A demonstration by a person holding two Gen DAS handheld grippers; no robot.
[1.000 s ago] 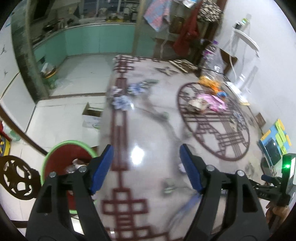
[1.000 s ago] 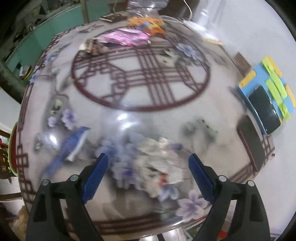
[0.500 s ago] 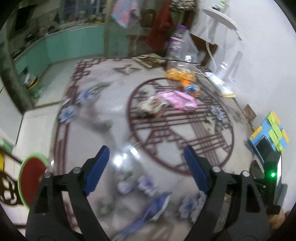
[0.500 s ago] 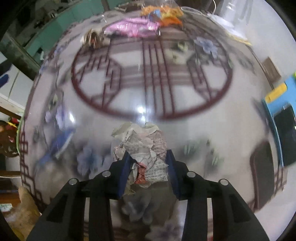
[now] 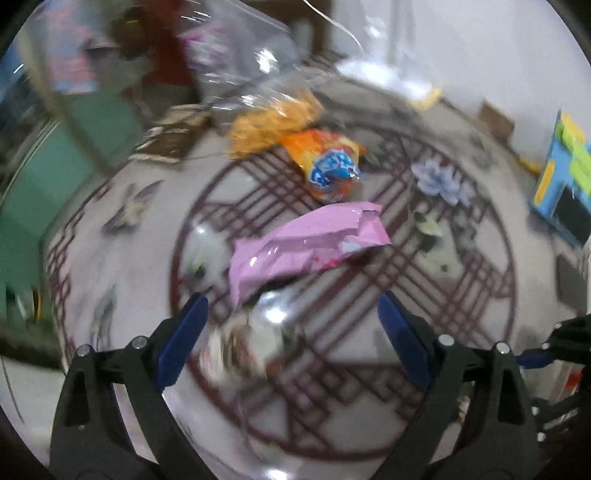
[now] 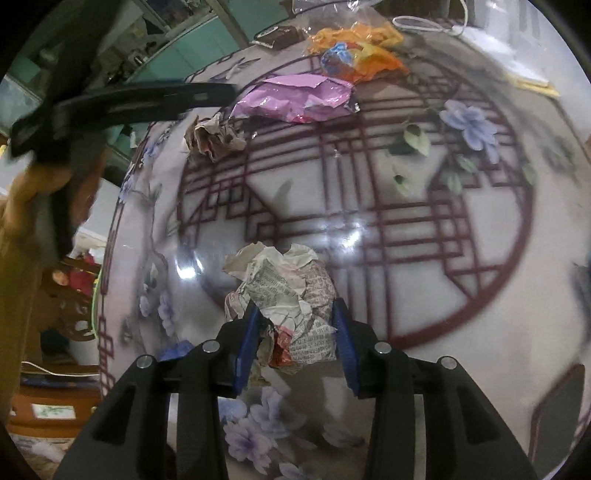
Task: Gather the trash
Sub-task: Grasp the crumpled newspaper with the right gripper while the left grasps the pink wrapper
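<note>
Desk: pale, maroon lattice, blue flowers. Wrapper: pink. Snack bag: orange, blue. Crumpled newspaper: printed white.

I note a glossy round table with a maroon lattice medallion and printed blue flowers; ceiling light glares off its surface. A plain white wall stands behind it. Teal cabinets line the far side, and a carved dark wooden chair sits beside the table.
</note>
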